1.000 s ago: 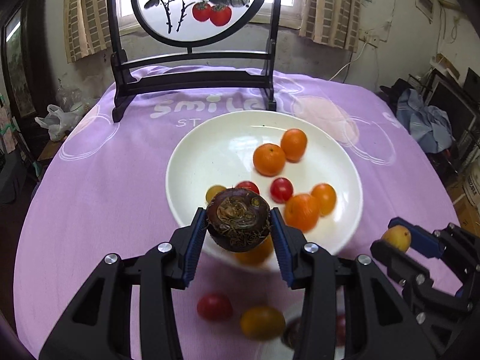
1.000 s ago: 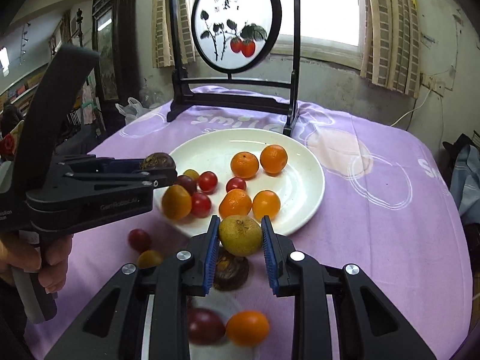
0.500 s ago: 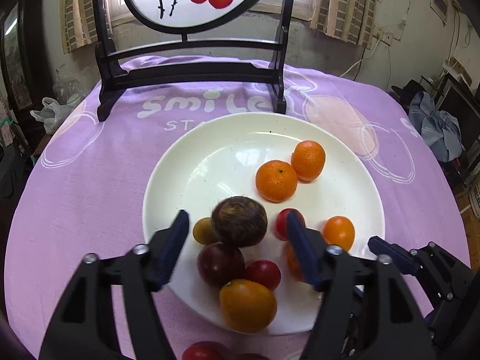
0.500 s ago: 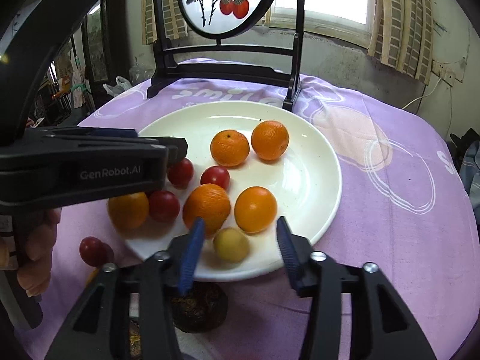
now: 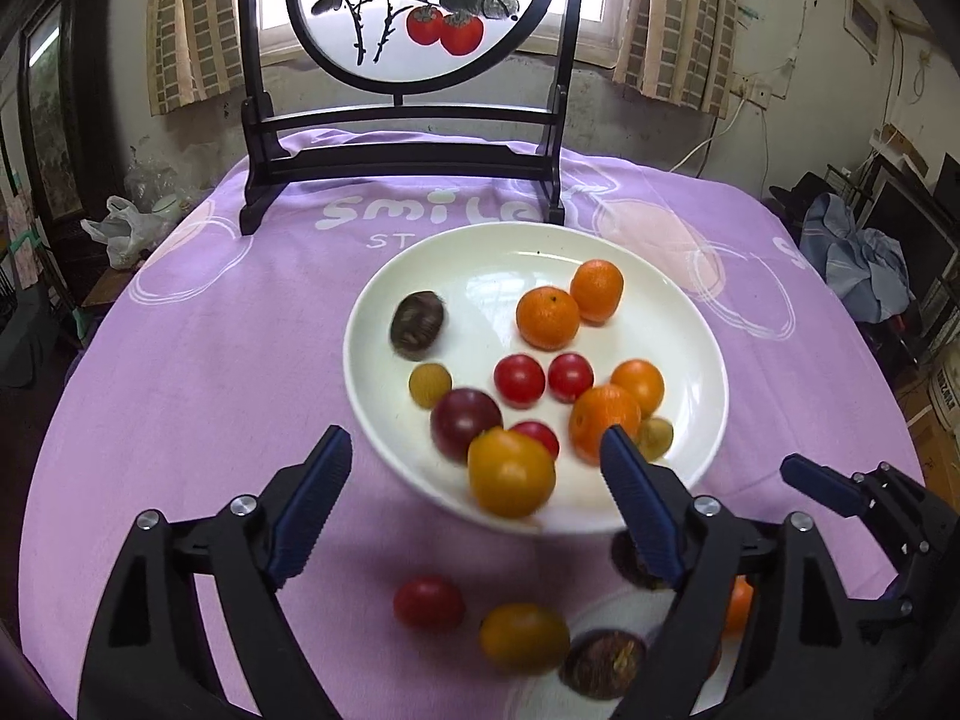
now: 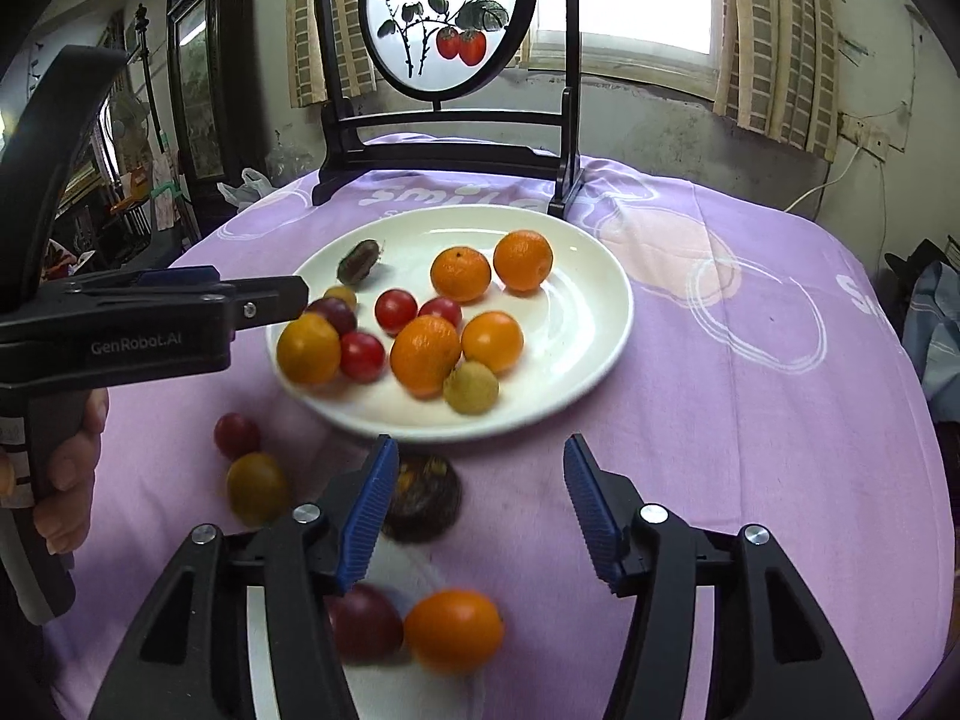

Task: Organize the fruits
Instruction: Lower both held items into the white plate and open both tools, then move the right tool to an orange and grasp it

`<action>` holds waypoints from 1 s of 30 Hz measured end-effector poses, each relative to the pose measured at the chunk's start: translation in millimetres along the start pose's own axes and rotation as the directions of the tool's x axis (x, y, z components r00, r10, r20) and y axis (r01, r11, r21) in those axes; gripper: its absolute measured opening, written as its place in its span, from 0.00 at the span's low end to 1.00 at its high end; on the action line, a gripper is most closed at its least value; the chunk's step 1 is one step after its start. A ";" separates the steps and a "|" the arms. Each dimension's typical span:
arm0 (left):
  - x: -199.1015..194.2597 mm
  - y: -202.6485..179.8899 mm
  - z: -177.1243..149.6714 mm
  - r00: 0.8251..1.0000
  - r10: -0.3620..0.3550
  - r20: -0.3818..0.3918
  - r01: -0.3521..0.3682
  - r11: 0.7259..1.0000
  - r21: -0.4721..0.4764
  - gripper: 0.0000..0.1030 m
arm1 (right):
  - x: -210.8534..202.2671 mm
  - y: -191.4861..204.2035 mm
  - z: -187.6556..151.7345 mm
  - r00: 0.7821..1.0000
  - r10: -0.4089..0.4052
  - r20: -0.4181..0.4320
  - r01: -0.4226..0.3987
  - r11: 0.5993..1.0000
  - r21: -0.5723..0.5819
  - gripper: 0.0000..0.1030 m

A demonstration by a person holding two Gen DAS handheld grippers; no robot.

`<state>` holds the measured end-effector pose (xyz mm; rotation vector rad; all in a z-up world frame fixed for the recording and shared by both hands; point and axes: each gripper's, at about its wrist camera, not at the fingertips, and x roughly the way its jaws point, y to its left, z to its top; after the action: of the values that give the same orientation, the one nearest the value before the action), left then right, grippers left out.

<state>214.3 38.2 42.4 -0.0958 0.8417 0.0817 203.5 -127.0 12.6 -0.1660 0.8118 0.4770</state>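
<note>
The left gripper (image 5: 474, 480) hangs over the near rim of the white plate (image 5: 708, 360), jaws opening, nothing between its pads. The right gripper (image 6: 480, 498) hovers just short of that rim, jaws also opening and empty. On the plate lie oranges, cherry tomatoes, a dark brown fruit (image 5: 417, 324) and a small yellow fruit (image 6: 471, 387). On the purple cloth (image 5: 210, 330) nearer the grippers lie a red tomato (image 5: 429, 602), a yellow tomato (image 5: 524, 638) and another brown fruit (image 6: 423, 498). A framed screen (image 5: 408, 60) stands behind the plate.

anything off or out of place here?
Yes: strays. A red tomato, a yellow tomato and a dark brown fruit lie on the purple cloth, outside the white plate holding the rest.
</note>
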 end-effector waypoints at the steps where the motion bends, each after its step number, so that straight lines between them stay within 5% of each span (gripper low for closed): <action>1: -4.1 0.0 -5.5 1.000 0.003 0.001 -0.003 1.000 0.003 0.82 | -4.6 1.3 -5.0 1.000 0.000 -0.001 0.000 1.000 -0.005 0.57; 5: -14.3 1.0 -33.5 1.000 -0.005 -0.014 0.006 1.000 0.016 0.83 | -22.2 0.0 -18.8 1.000 -0.008 0.017 0.008 1.000 0.007 0.66; 12: -17.0 3.8 -75.9 0.997 -0.029 -0.068 0.030 0.999 0.022 0.84 | -41.9 6.1 -45.0 1.000 -0.005 0.000 0.005 1.000 0.009 0.67; 22: -9.3 20.7 -96.7 0.997 -0.006 -0.072 0.007 1.000 0.014 0.84 | -32.1 26.3 -76.7 0.998 0.003 -0.064 -0.005 1.000 -0.023 0.67; 30: -5.5 18.3 -97.8 0.996 -0.008 -0.088 0.010 1.000 0.026 0.84 | -8.0 4.7 -83.5 0.983 -0.096 -0.159 0.101 0.995 0.024 0.67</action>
<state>136.2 44.6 -19.2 -0.0791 0.9296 0.0586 141.7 -152.5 -38.4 -0.2154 0.9609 0.3601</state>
